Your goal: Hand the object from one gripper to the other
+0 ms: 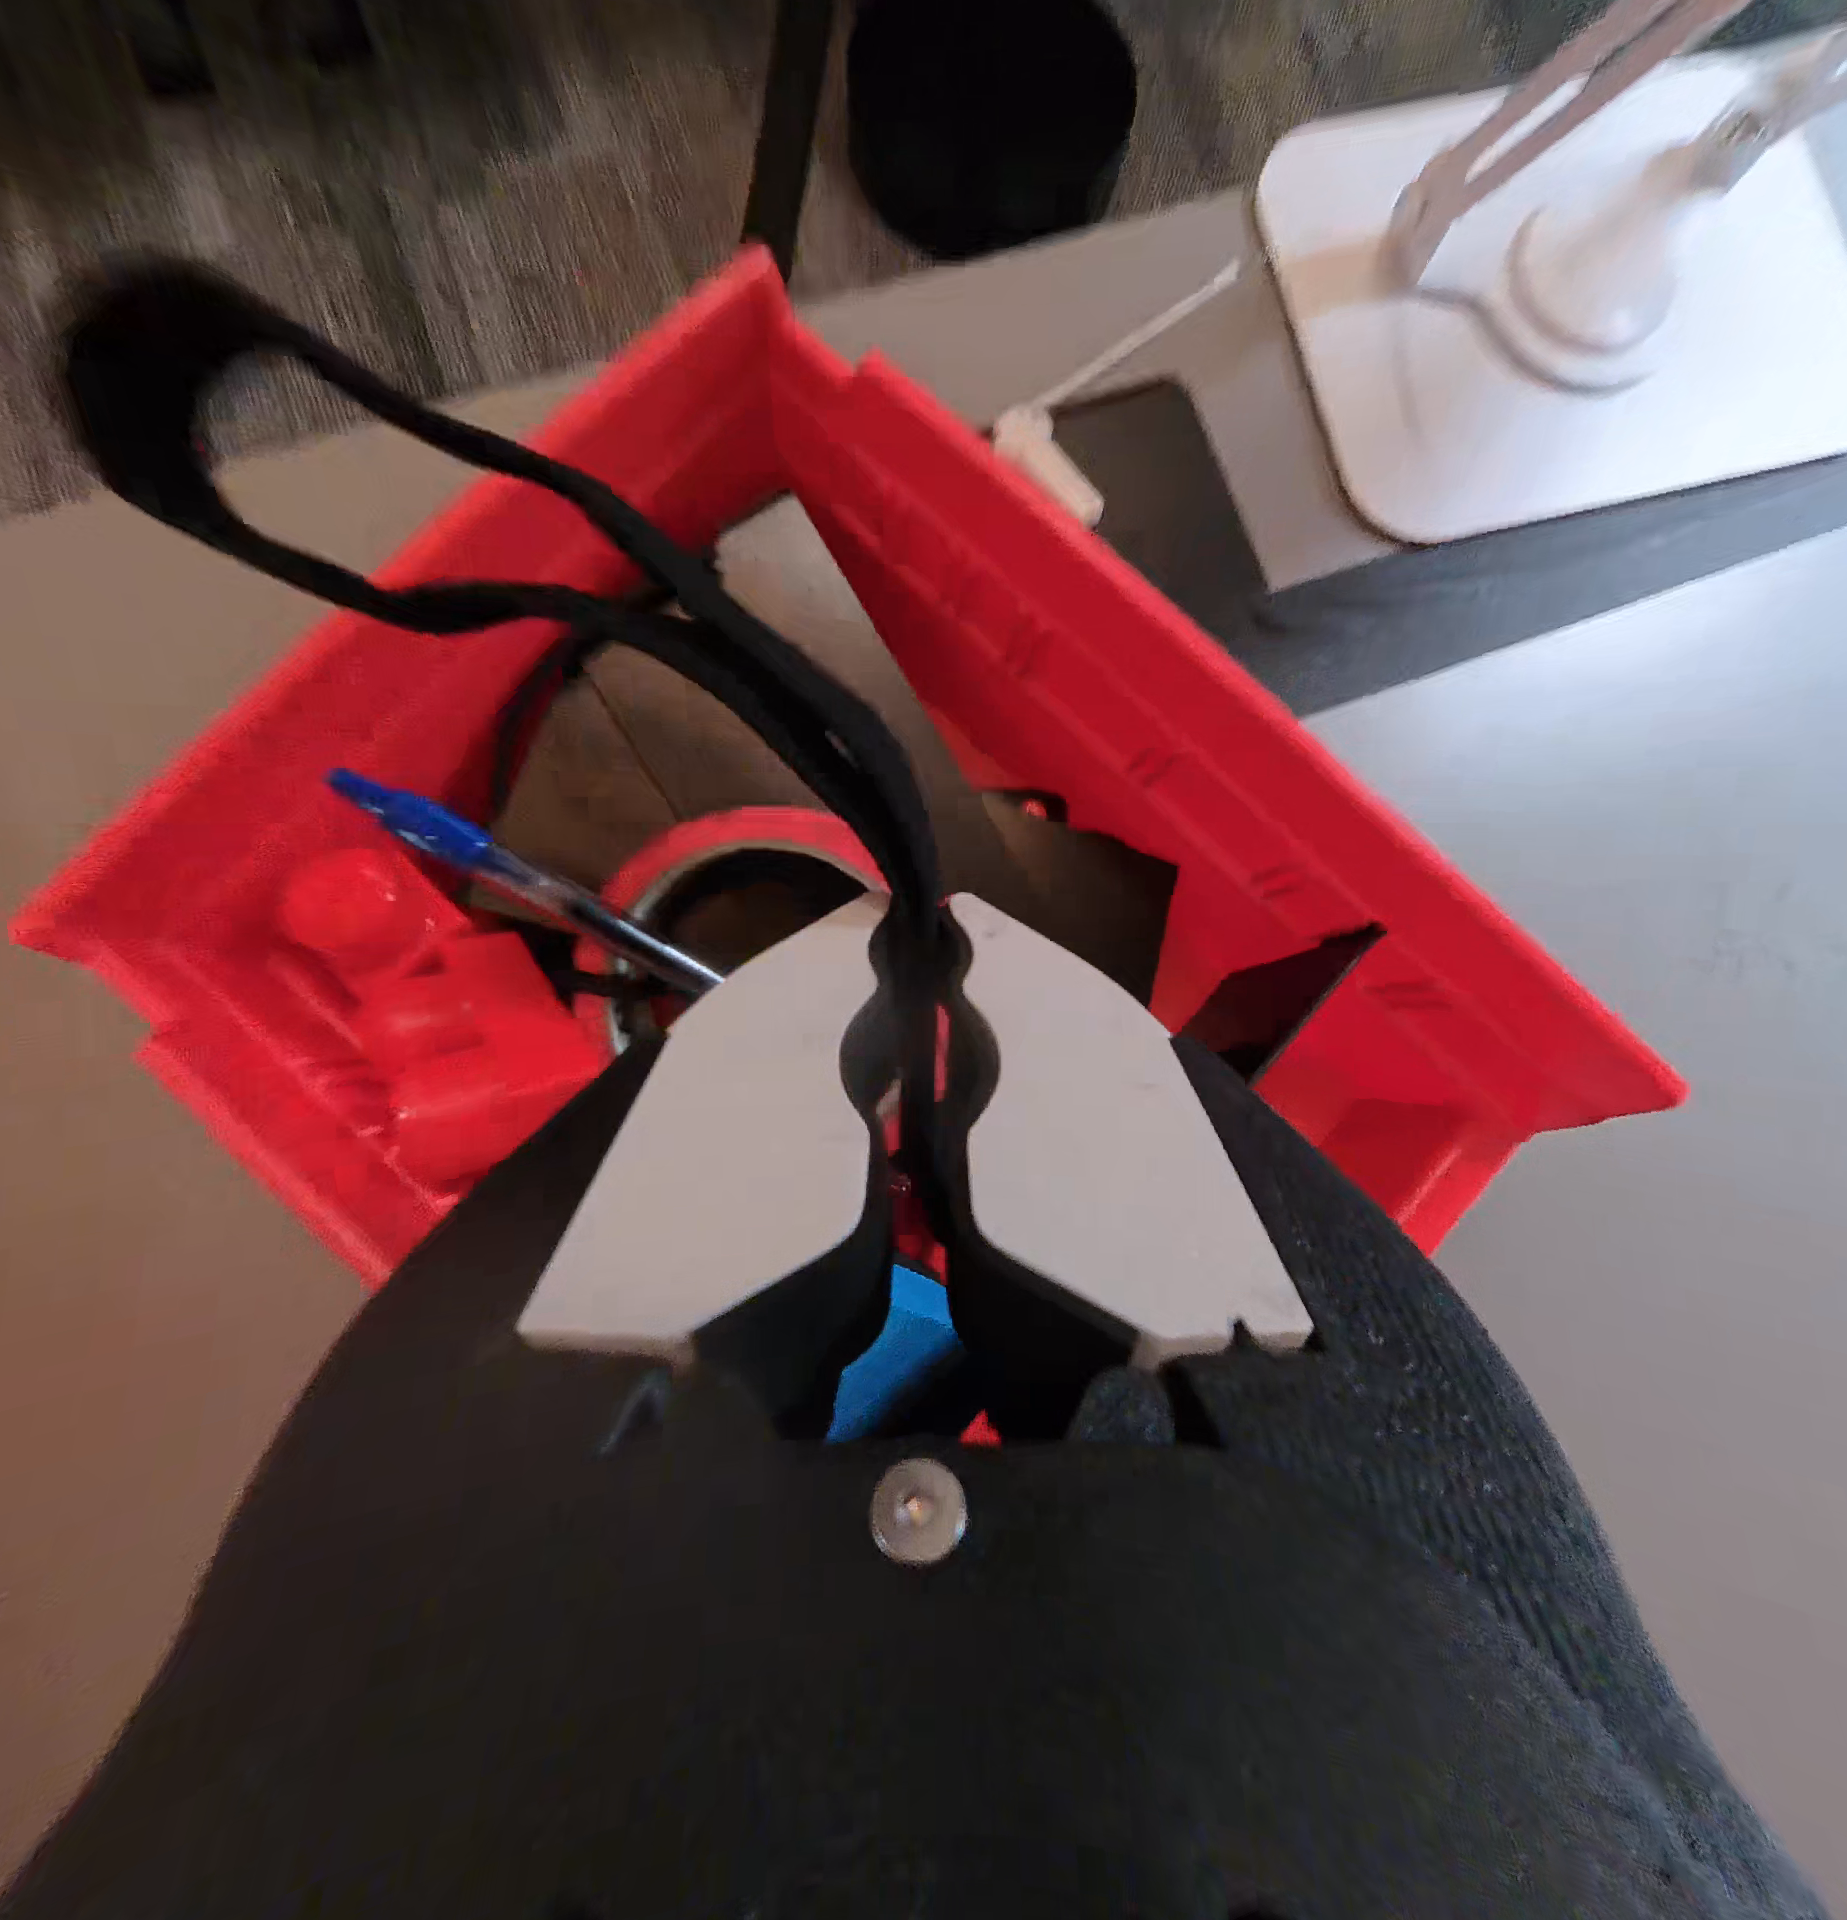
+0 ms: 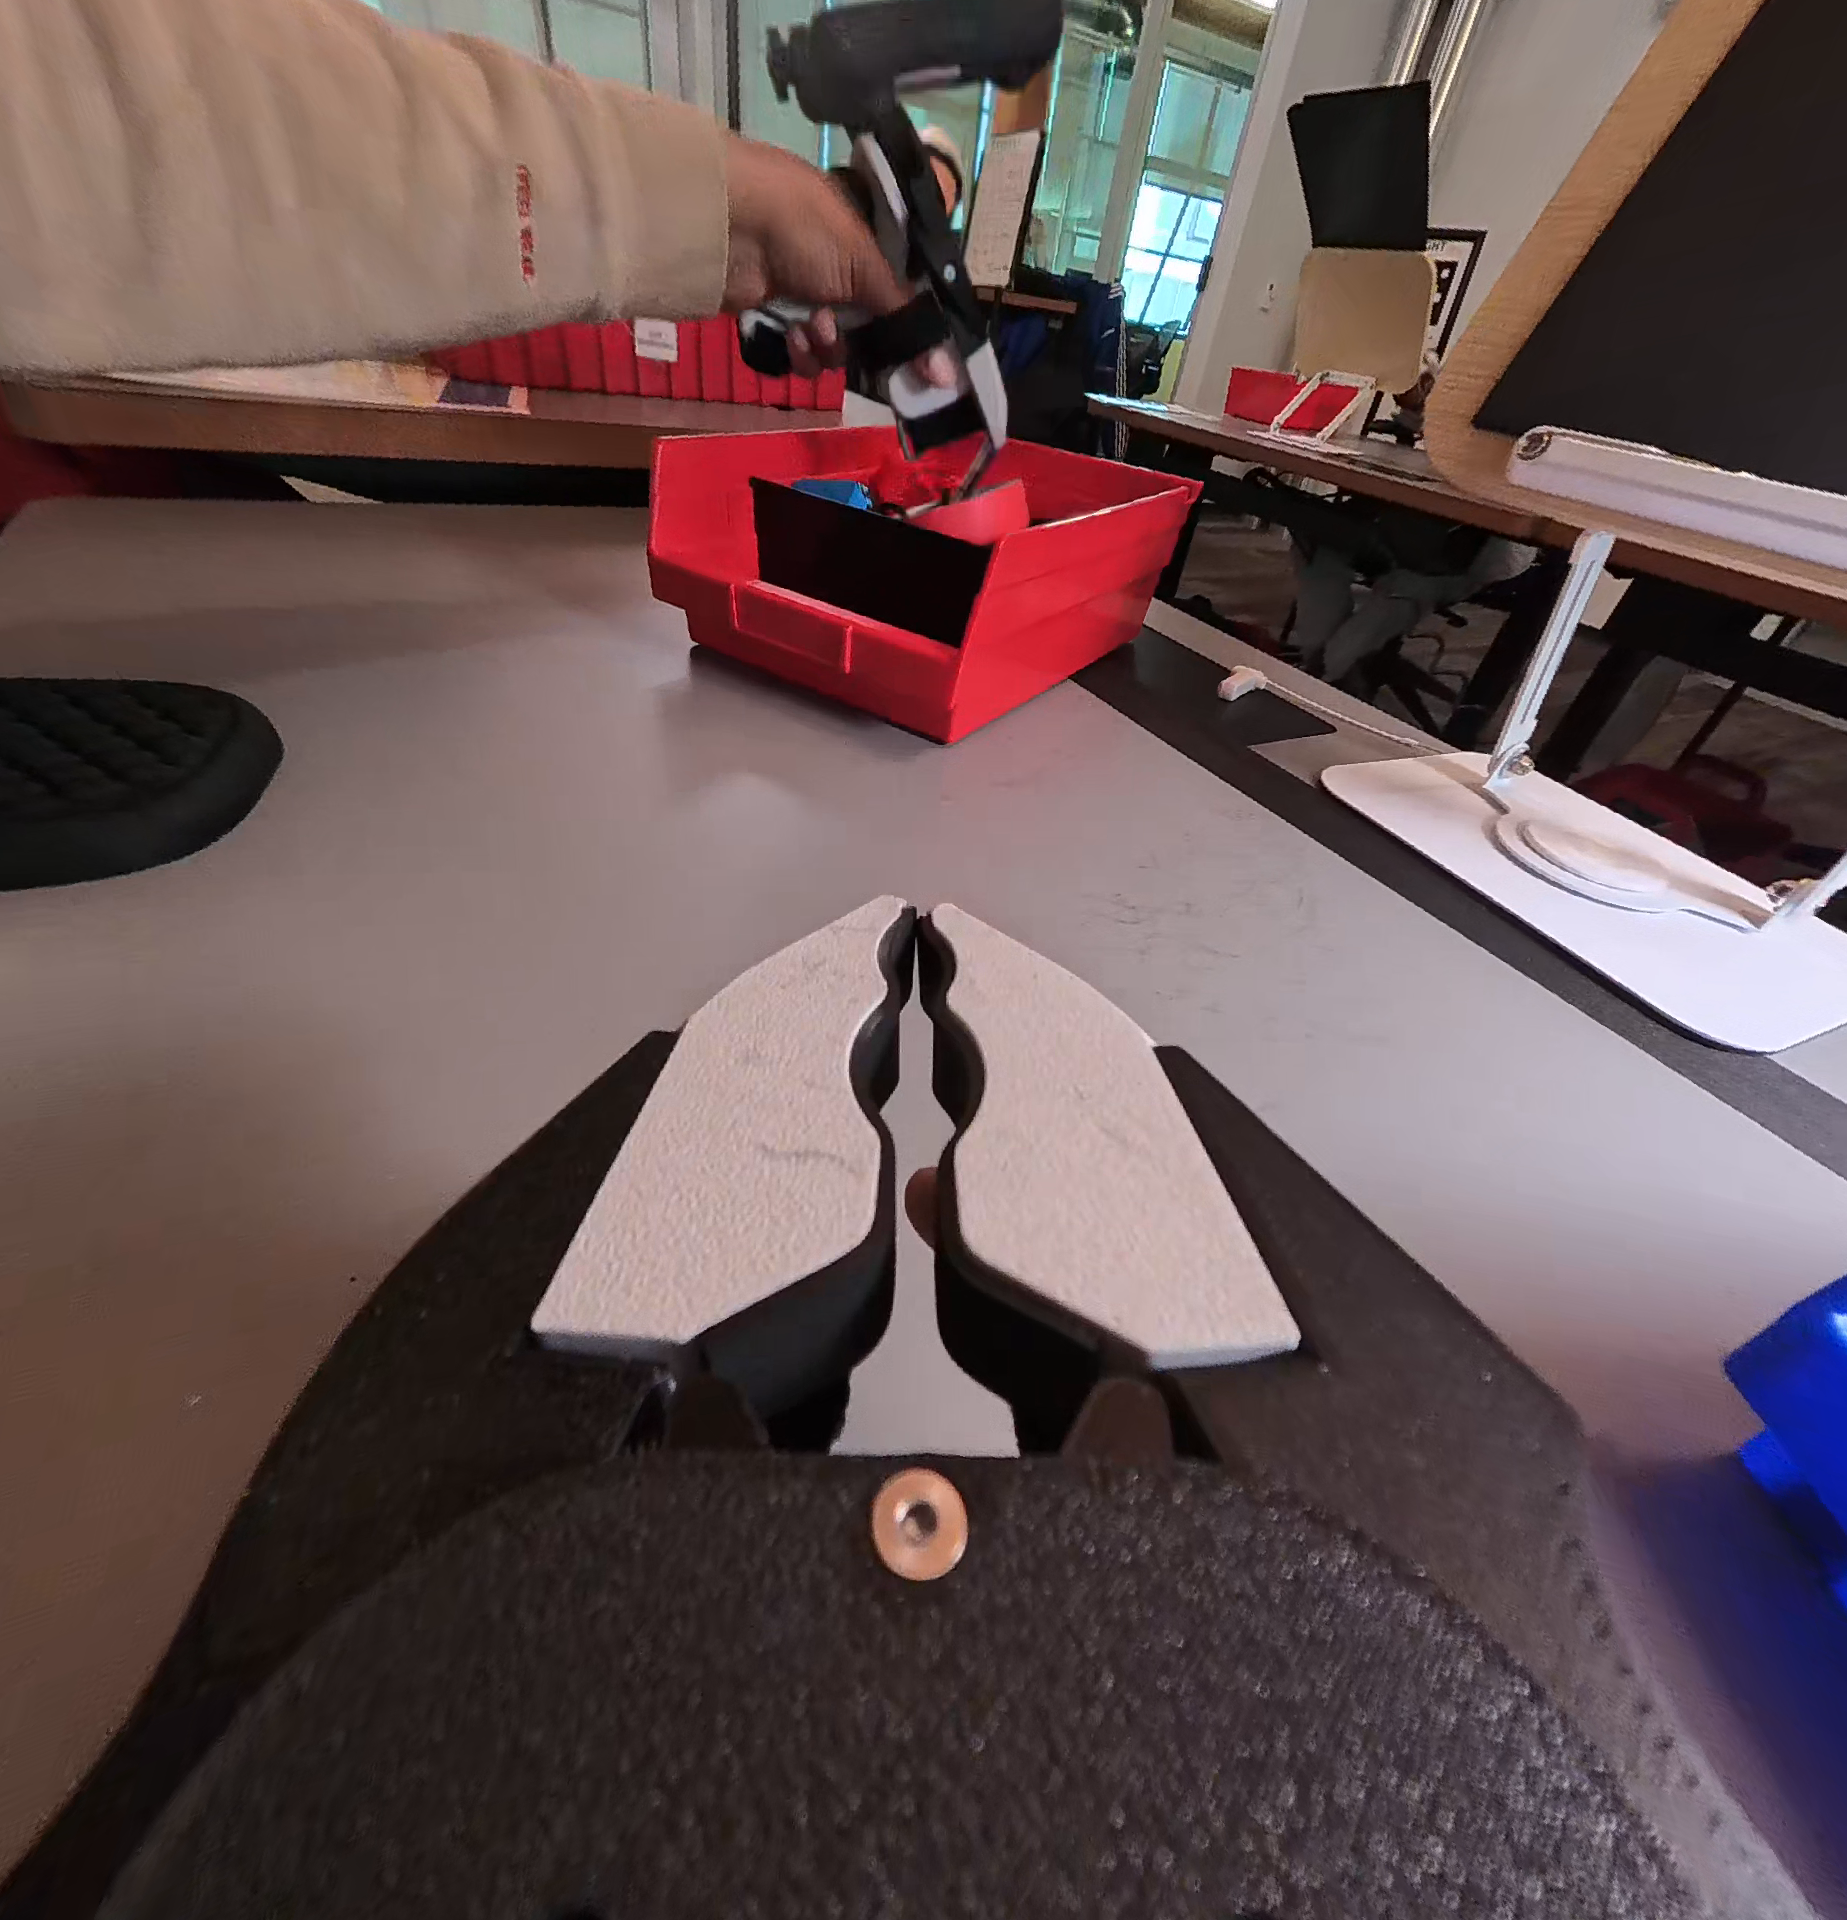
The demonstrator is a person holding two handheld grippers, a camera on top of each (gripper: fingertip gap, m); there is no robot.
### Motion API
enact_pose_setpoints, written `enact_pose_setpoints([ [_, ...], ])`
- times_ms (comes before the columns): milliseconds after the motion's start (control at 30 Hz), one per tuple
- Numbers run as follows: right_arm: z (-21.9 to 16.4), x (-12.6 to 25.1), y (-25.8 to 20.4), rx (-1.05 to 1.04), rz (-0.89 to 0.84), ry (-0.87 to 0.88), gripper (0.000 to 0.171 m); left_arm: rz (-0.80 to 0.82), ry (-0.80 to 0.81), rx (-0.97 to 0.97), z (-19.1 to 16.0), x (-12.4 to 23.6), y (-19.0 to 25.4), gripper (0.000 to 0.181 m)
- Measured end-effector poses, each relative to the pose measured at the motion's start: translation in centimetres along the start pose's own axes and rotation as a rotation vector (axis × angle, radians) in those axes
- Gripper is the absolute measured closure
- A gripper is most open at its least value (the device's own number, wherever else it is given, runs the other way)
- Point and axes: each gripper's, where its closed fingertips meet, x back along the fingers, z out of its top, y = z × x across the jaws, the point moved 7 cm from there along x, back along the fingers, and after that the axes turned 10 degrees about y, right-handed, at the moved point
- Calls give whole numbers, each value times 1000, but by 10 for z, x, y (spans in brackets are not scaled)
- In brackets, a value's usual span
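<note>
Left tongs [image 1: 914, 935] pinch black cord [image 1: 545, 613] over red bin [image 1: 1106, 665]; right tongs [image 2: 916, 920], pressed together and empty, sit far away. Thin cord might slip out.

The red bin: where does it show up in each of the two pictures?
Left wrist view: the red bin fills the middle, seen from above, right under the left tool.
Right wrist view: the red bin sits farther off, upper middle, on the grey table.
Shared landmark: the white stand base.
</note>
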Motion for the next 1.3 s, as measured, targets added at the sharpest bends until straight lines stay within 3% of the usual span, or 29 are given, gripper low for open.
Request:
enact_pose_setpoints([
  [33, 0, 0, 0, 5, 0, -1, 171, -8, 42, -1, 7, 9, 1, 176],
  [200, -1, -1, -2, 16, -1, -7, 171, -135, 307, -35, 34, 61, 27, 176],
  [267, 0, -1, -2, 25, -5, -1, 171, -204, 436, -115, 37, 85, 54, 176],
  [367, 16, -6, -1, 27, -6, 55, 171, -446, 649, -171, 29, 121, 118, 177],
  [433, 43, -17, -1, -40, 52, 116, 167, -628, 775, -223, 16, 138, 168, 177],
  [600, 150, -43, 3, -169, 171, 247, 133, -1006, 1008, -370, -20, 166, 285, 176],
  [733, 184, -48, -13, -170, 317, 241, 118, -1157, 935, -467, -46, 161, 345, 176],
  [900, 170, -42, -22, -78, 396, 189, 166, -1185, 863, -443, -60, 144, 360, 174],
  [1000, 180, -30, -12, -129, 382, 174, 166, -1238, 766, -424, -64, 135, 356, 154],
  [1067, 184, -22, -8, -160, 385, 159, 166, -1250, 718, -438, -67, 132, 357, 151],
  [1300, 175, -23, 2, -278, 366, 81, 166, -1224, 657, -394, -71, 119, 370, 173],
])
